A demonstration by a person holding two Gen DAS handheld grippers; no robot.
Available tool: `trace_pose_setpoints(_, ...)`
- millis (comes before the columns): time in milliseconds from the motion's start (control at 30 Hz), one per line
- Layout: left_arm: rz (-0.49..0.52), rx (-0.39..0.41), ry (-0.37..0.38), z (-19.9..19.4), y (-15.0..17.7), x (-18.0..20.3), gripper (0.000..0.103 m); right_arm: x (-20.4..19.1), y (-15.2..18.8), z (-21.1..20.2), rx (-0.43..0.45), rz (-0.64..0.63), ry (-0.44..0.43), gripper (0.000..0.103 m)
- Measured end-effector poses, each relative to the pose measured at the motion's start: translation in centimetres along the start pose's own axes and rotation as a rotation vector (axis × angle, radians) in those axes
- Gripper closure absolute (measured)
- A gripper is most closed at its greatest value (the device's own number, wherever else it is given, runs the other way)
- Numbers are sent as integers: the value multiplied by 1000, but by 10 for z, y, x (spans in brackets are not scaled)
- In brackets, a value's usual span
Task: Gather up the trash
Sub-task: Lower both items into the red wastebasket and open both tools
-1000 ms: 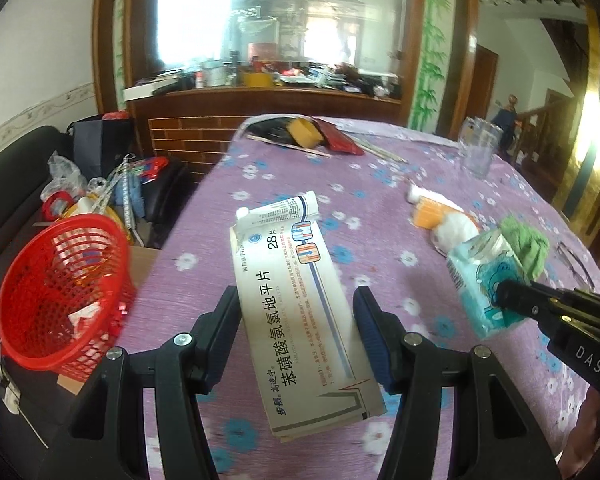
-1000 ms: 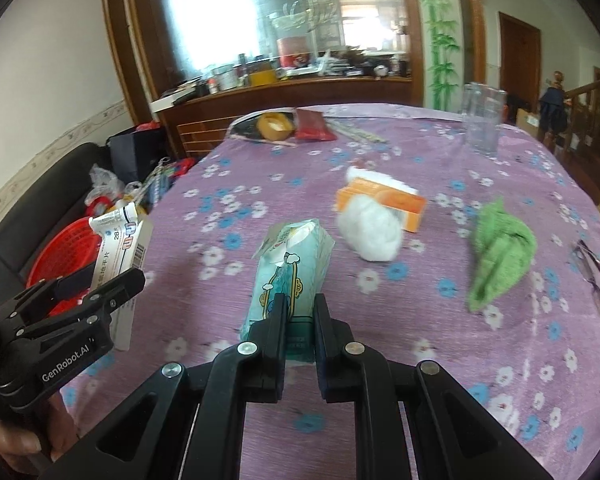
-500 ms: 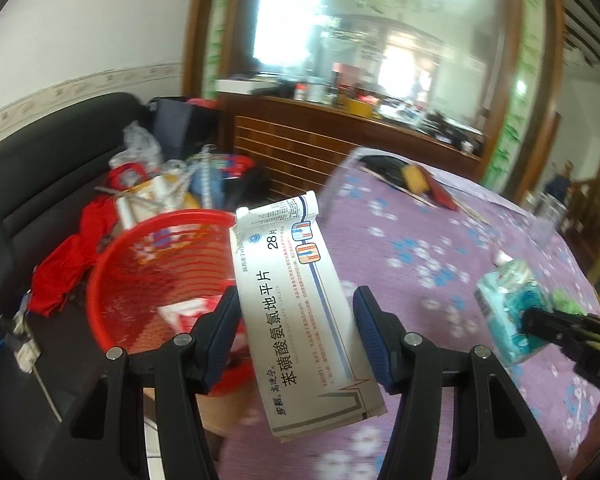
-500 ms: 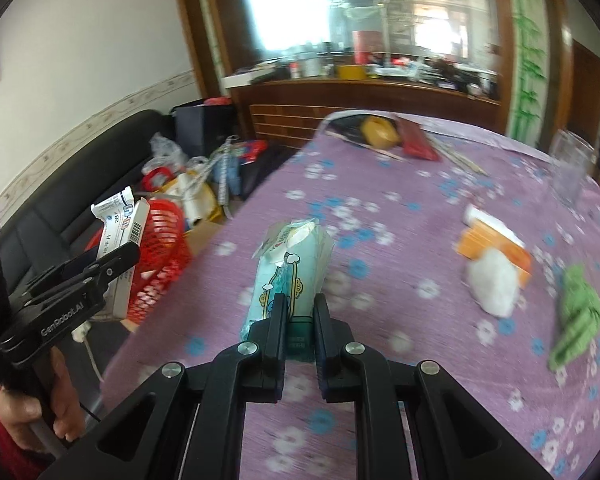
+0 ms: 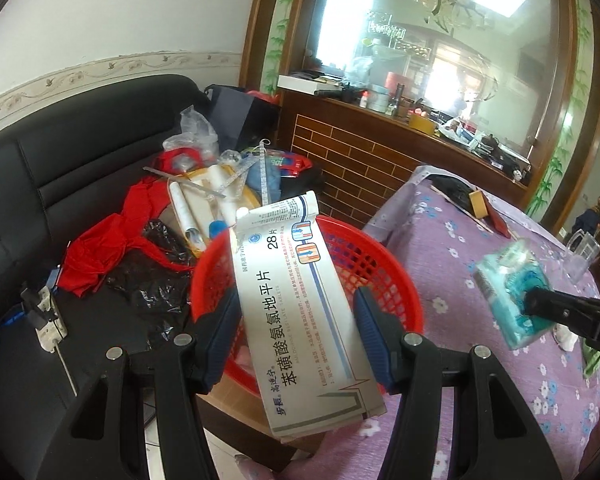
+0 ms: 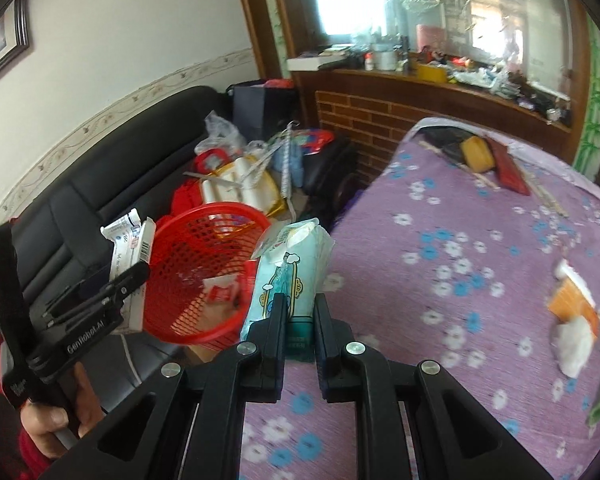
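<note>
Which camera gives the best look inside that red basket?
The right wrist view: the red basket shows its open mouth and red-and-white scraps at the bottom. In the left wrist view, the medicine box held in the left claw covers most of the basket.

Medicine box (image 5: 300, 312): thin printed cardboard, slightly glossy, creased at its open flap; tissue pack (image 6: 290, 272): soft crinkly plastic film, shiny. Red basket (image 5: 380, 264): glossy moulded plastic mesh; tablecloth (image 6: 460, 240): matt woven cloth with floral print; sofa (image 5: 80, 152): black smooth leather-like upholstery with a sheen. Left gripper (image 5: 296, 320) and right gripper (image 6: 298, 312): matt black plastic with bright metal screws, left pads (image 5: 374, 328) blue, rubbery-looking.
</note>
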State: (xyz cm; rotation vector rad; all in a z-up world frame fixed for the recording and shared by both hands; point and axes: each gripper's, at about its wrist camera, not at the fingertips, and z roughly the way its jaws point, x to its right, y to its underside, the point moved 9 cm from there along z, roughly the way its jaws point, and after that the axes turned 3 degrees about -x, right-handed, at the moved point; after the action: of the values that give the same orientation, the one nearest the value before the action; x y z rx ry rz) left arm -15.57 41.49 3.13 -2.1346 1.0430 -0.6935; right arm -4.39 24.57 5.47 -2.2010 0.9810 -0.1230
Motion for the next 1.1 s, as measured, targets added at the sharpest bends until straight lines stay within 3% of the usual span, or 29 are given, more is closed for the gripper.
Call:
trace_pose_setpoints(267, -20, -25, -11, 18, -3, -9, 46, -36, -23, 30, -19, -30, -38, 88)
trace_pose_setpoints(433, -34, -42, -16, 34, -6, -14, 43, -50, -38, 57, -44, -22, -58, 83)
trace_pose_setpoints(500, -36, -51, -6, 37, -7, -14, 39, -52, -41, 68, -57, -7, -84, 76)
trace_pose_setpoints(733, 6, -35, -7, 32, -2, 5, 32, -21, -32, 52, -31, 46, -79, 74)
trace_pose_setpoints(867, 52, -50, 34, 29, 6, 39, 29, 9, -13, 30, -15, 82, -45, 66)
trace_pose_setpoints(1100, 158, -77, 90, 24, 22, 103, 28, 78, 29, -13, 15, 169, 24, 60)
